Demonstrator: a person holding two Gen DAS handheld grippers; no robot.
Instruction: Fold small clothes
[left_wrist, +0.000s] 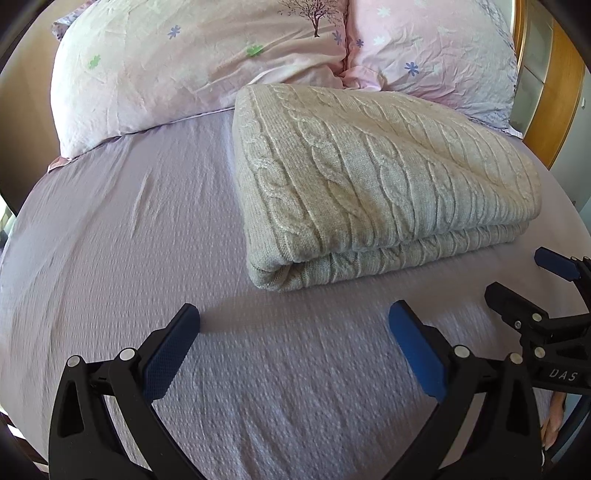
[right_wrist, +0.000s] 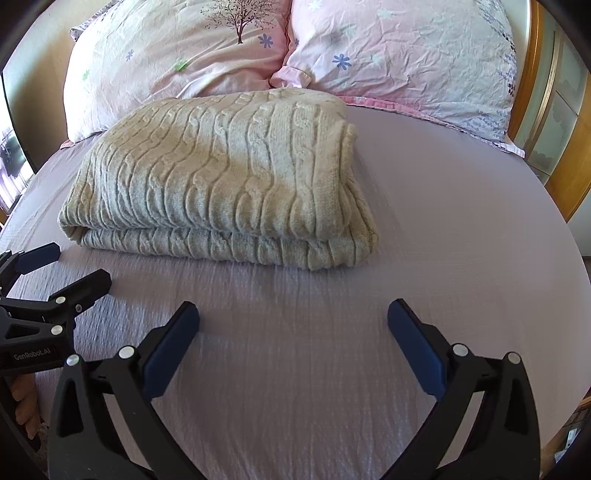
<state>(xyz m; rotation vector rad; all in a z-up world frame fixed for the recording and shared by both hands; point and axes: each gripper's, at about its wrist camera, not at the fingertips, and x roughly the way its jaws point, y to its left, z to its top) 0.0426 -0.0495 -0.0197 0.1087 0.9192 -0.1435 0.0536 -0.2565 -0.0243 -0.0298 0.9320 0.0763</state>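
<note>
Near the folded sweater (left_wrist: 369, 184), both tools, left tool (left_wrist: 293, 325) and right tool (right_wrist: 293, 325), are hanging wide open over bare bed sheet (right_wrist: 443, 221), touching nothing.

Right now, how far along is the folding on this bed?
Done: the sweater lies folded in a stacked bundle on the sheet, just in front of the pillows. In hand: nothing; the left gripper and right gripper are both open, clear of it. Left: no other unfolded clothes are in view, so possibly only tidying.
</note>
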